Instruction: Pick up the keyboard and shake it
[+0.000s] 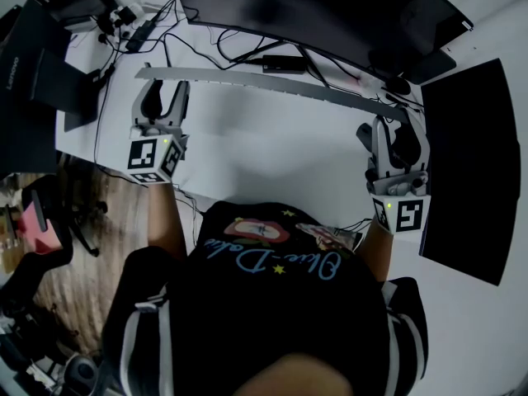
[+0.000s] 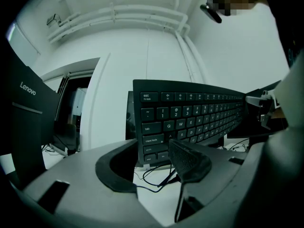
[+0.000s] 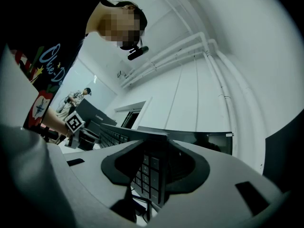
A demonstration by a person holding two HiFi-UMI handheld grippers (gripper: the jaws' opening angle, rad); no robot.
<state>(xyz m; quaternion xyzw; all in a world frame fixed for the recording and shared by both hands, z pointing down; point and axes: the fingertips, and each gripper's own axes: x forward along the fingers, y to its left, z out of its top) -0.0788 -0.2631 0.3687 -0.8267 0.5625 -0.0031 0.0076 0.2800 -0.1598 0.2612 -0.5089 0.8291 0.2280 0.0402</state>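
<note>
A white desk (image 1: 264, 163) fills the head view, with a dark curved monitor (image 1: 330, 15) at twelve o'clock, a black mat (image 1: 466, 163) at three and a Lenovo-marked panel (image 1: 37, 73) at ten; above the desk the keyboard (image 1: 272, 88) hangs on edge, a thin grey strip running from ten o'clock to two, clear of the surface; the left gripper (image 1: 162, 97) clamps its escape-key end and the right gripper (image 1: 392, 132) the opposite end, each pair of jaws closed on the board with a pad to either face. The board looks light, thin and stiff, with smooth faces that may slip under a hard shake; a hold at both short ends, as here, seems the steadiest, with pads on the frame rather than on loose keycaps. Whether a cable trails from it cannot be told among the wires (image 1: 239, 52) at twelve o'clock; the person's torso hides the near desk edge; the left gripper's contact behind the board is out of sight.
</note>
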